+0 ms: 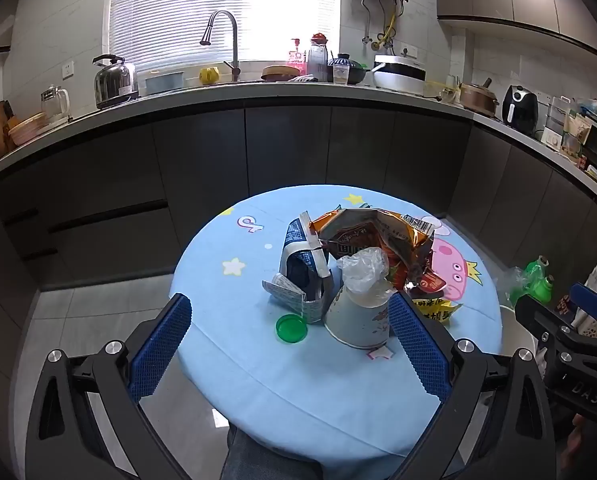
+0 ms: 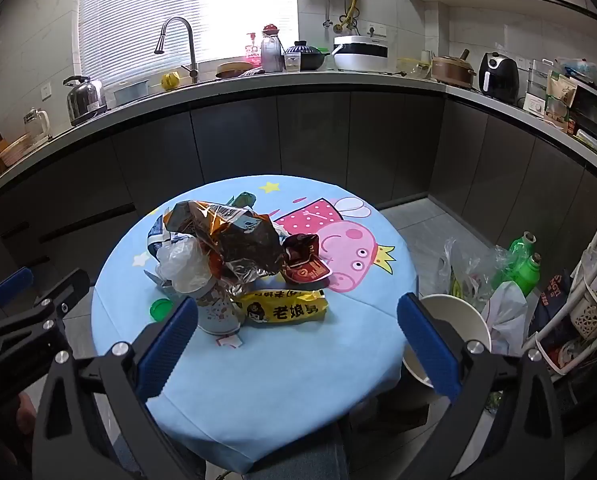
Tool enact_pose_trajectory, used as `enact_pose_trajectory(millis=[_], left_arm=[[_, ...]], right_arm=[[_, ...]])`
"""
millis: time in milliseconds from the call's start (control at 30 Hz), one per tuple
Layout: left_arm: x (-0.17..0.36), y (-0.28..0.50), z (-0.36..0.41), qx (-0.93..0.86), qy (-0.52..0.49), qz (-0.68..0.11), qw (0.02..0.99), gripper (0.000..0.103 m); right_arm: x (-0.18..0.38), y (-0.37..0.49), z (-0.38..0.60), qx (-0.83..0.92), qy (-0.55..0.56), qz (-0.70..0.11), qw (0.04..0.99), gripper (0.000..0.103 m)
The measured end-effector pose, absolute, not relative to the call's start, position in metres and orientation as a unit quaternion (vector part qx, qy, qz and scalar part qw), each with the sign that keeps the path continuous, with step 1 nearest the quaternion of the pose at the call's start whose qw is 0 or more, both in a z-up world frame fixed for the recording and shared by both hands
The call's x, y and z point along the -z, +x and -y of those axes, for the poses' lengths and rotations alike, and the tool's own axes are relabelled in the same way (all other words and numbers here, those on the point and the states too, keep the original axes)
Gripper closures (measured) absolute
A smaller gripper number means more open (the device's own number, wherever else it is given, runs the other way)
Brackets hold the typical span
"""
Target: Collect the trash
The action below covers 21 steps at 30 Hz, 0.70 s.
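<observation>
both grippers wide open, nothing held. ahead of the right gripper (image 2: 296, 342) fingers, the big foil snack bag (image 2: 234, 240) leans on the pile and could slide off. the tipped paper cup (image 1: 358, 316), between the left gripper (image 1: 290, 344) fingers' tips, may roll. green lid (image 1: 291, 329) could skid away.

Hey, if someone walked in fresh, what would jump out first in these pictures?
The heap of trash mid-table: a crumpled foil snack bag leaning over a paper cup stuffed with clear plastic. Beside them, a yellow wrapper and a green lid lie on the blue cartoon-pig tablecloth. Both grippers, left and right, hang open at the table's near edge.
</observation>
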State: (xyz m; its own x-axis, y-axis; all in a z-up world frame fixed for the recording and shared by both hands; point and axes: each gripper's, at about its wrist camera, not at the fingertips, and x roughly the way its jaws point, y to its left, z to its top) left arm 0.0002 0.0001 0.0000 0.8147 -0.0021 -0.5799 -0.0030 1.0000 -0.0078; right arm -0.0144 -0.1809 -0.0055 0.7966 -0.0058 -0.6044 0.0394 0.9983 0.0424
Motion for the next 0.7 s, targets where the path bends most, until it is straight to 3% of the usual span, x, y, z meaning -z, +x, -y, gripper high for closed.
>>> enact_pose_trajectory(millis=[700], left_arm=[[0.0033, 0.0023, 0.0009, 0.000, -0.003, -0.301, 0.954, 0.009]], right_arm=[[0.0051, -0.0151, 0.1809, 0.013, 0.025, -0.317, 0.948, 0.003]])
